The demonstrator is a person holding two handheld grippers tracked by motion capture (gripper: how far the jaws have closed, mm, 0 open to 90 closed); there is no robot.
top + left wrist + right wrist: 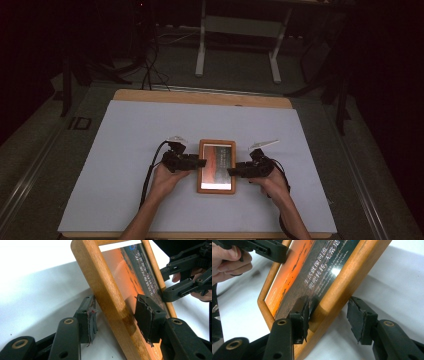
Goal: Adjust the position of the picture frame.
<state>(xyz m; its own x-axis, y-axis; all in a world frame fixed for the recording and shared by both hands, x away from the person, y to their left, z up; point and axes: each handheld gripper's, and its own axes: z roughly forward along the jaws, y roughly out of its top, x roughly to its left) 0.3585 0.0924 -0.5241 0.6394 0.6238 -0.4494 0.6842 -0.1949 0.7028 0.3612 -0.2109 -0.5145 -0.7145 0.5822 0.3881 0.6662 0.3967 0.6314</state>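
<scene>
The frame (216, 166) lies flat mid-table on the white mat (125, 150), with the left gripper (200, 162) at its 9 o'clock and the right gripper (231, 171) at its 3 o'clock, each with jaws apart, straddling a side rail unclamped.

Wooden picture frame (216, 166) holding an orange sunset print with white text, lying flat, face up, mid-worktop (135, 150), long side running away from the person.

White-covered table (125, 165) bears a wooden picture frame (216, 166)
</scene>
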